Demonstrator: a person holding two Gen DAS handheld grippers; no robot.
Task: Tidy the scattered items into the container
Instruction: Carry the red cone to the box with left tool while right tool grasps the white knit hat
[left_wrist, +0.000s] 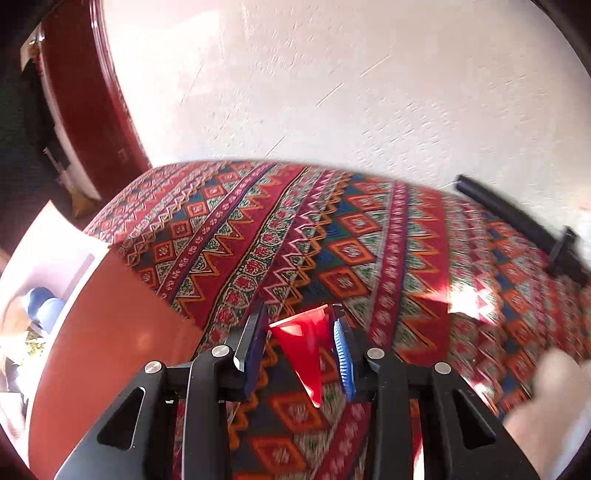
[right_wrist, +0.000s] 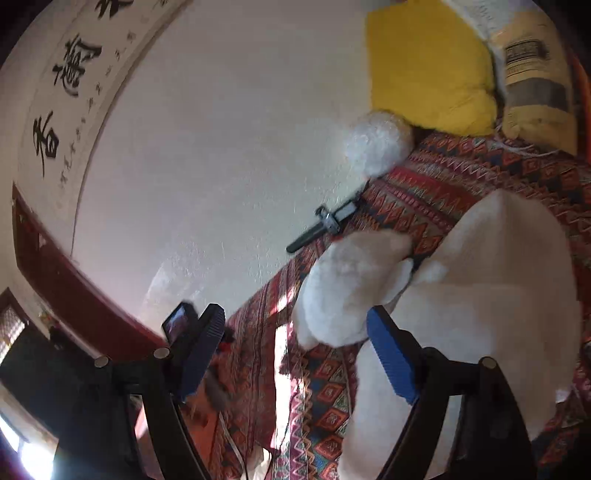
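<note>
Left gripper (left_wrist: 301, 347) is pinched tight on a red cone (left_wrist: 308, 350), held up over the patterned cloth (left_wrist: 258, 236) (box (left_wrist: 48, 254) sits off to its left). Right gripper (right_wrist: 295, 354) has its jaws spread wide with nothing between them, hovering by a white plush (right_wrist: 480, 295) lying on the cloth.

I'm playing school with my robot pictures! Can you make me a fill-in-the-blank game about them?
1. The left gripper is squeezing a small cone colored ____.
2. The right gripper has its fingers ____, holding nothing.
3. The fluffy toy by the right gripper is colored ____.
4. The cushion against the wall is colored ____.

Missing words: red; open; white; yellow
</note>
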